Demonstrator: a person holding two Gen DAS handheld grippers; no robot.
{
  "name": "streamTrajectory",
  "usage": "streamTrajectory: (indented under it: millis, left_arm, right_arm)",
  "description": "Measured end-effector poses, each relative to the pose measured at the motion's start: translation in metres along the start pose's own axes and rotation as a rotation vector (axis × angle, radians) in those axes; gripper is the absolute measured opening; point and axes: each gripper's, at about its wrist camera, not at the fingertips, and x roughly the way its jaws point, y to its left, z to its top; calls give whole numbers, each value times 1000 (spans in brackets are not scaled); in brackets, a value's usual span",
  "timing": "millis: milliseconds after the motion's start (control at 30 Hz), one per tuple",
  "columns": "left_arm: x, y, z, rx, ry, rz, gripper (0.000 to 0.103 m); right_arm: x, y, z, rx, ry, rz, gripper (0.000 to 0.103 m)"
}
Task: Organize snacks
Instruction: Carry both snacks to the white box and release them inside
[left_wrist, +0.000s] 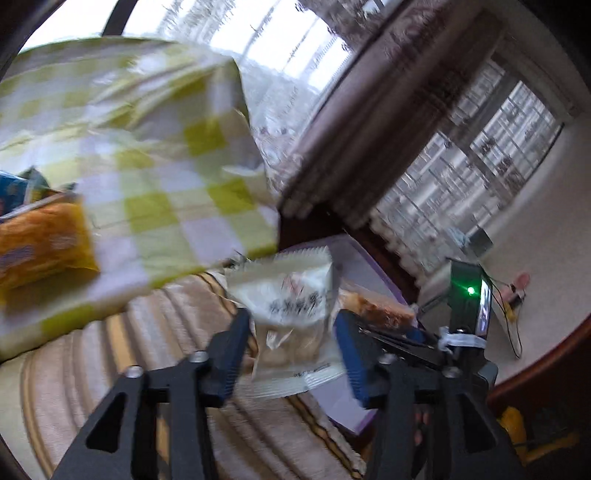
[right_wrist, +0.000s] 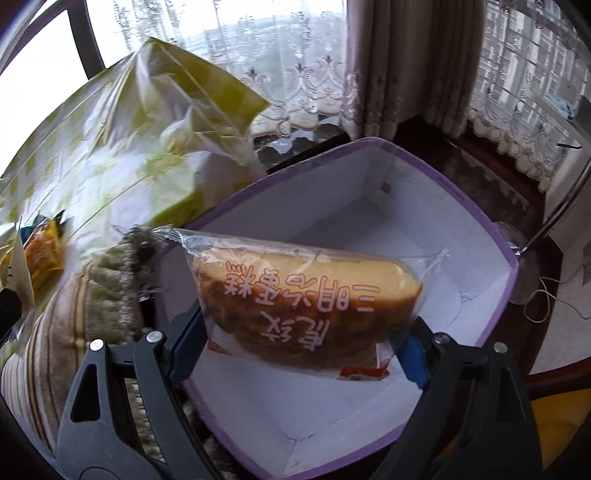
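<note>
Right wrist view: right gripper (right_wrist: 308, 354) clamps the cake packet (right_wrist: 295, 299), a clear wrapper with a golden sponge slice and pink lettering, jaws narrowed onto its two ends
Cake position: held in the air above the open purple-edged box (right_wrist: 511, 258), not touching the floor of it as far as I can tell
Box inside: white lining, no snacks visible in it
Left wrist view: left gripper (left_wrist: 291, 343) grips the white snack packet (left_wrist: 291, 314), serrated top edge, dark print, blurred; jaws closed in on its sides
White packet position: lifted over the striped cushion (left_wrist: 166, 369), just beside the box corner
Other tool: right gripper body with a green light shows at the right of the left view, cake just visible by it
Further back: green checked bag (left_wrist: 147, 147) slumped on the cushion, orange snack packet (left_wrist: 40, 247) and a blue one lying at its mouth
Far: lace curtains (right_wrist: 288, 74) and window
Step, my read: both hands loaded, carrying snacks from bag to box; cake first in line
Next move needs: lower the cake into the box, spread the jaws to drop it, then bring the white packet over the rim without the two tools bumping
</note>
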Motion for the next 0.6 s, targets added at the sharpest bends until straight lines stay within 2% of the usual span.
streamTrajectory:
  millis: [67,167,367,433,600]
  left_arm:
    - [-1,-1,-2,1,-4,12,68]
    - [-6,9,-1,-29,-21,16,74]
    - [-12,21,-3,-78,-54,101,75]
    - [-18,23,-5,-74,-86,114,76]
    - [-39,32,-8,-104,-166,113,90]
  right_arm:
    - [1,1,1,-6,6,-21,90]
    - [1,3,-2,-23,3,-46,91]
    - [6,4,-4,-42,-4,-73,91]
    - [8,5,-5,-47,-12,-94,91]
    - [13,4,-6,-86,16,-106,91]
